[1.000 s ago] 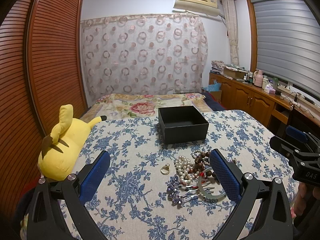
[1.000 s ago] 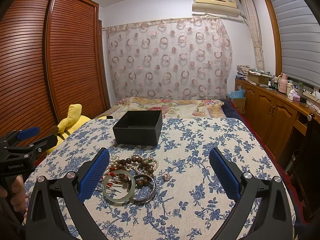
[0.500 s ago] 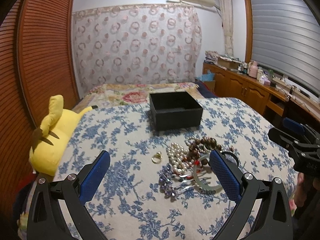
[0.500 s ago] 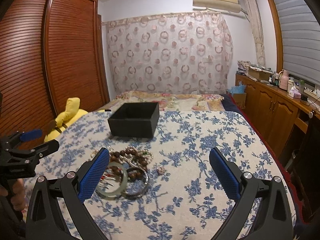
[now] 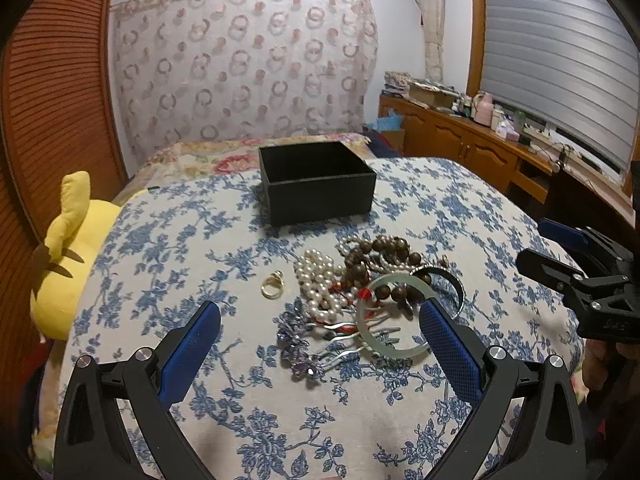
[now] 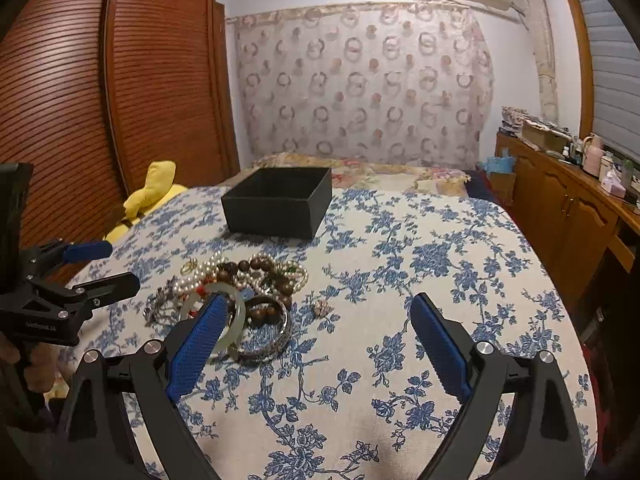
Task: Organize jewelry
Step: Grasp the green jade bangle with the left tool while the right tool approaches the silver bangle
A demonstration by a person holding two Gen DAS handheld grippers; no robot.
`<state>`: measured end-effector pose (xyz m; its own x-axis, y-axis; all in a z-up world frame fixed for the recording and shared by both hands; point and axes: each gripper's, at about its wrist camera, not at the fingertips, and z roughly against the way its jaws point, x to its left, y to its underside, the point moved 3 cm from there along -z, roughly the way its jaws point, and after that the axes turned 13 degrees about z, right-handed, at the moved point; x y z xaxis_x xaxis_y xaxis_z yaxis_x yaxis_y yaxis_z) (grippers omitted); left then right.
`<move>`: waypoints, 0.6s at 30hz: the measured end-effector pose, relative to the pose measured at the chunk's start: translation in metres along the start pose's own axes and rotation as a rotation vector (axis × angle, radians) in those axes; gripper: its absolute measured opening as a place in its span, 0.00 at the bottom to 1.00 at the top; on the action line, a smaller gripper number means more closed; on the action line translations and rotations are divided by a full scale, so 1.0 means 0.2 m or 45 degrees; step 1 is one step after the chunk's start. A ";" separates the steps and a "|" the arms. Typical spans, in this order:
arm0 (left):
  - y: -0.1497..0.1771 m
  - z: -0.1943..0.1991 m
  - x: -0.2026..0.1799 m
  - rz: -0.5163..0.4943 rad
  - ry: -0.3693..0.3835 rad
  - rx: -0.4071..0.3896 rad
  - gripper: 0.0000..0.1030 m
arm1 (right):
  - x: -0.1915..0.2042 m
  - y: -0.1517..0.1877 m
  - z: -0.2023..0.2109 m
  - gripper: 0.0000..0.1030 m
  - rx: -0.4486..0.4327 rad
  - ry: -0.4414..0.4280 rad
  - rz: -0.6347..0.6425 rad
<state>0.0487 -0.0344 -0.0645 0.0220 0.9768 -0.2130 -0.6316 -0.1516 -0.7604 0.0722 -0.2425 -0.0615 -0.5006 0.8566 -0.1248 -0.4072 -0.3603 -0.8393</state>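
Standing beside the bed, I see a heap of jewelry [image 5: 360,292] lying on the blue-flowered cloth [image 5: 460,216], a little in front of an open black box [image 5: 320,200] that looks empty as far as I can see inside. In the heap there are a string of white pearls [image 5: 320,284], dark brown wooden beads [image 5: 376,252], a pale green bangle [image 5: 390,344], a dark metal bangle [image 6: 276,340] and a purple hair comb [image 5: 300,340] with silver teeth. A small gold ring [image 5: 273,285] lies apart, just to the left of the pearls. The left gripper [image 5: 320,340] hangs over the near side of the heap with its blue pads wide apart; the comb and the green bangle are seen between the pads, but the pads press on nothing. The right gripper [image 6: 316,336] is also wide, and its jaws are closing a little at this moment; only flowered cloth is between them, and its left pad is seen in front of the green bangle, though I cannot tell if it touches it. Neither gripper holds anything. A yellow plush toy [image 5: 68,264] lies at the left edge of the bed, near the brown slatted wardrobe [image 6: 100,100]. Behind the bed hangs a curtain with ring patterns [image 6: 360,80], and a wooden cabinet [image 6: 560,208] stands along the right wall.
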 end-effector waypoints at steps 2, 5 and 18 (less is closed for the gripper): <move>0.01 -0.02 -0.01 -0.005 0.013 0.019 0.94 | 0.00 0.02 -0.03 0.77 0.027 -0.014 0.011; 0.03 -0.06 -0.02 -0.015 0.047 0.061 0.94 | -0.01 0.05 -0.09 0.62 0.088 -0.037 0.036; 0.08 -0.20 -0.15 -0.088 0.210 0.230 0.80 | -0.03 0.13 -0.21 0.56 0.199 -0.107 0.057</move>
<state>0.0689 -0.0729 -0.0941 0.1867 0.9436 -0.2733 -0.7521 -0.0417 -0.6577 0.0972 -0.2423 -0.1048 -0.5806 0.8067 -0.1101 -0.4935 -0.4562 -0.7405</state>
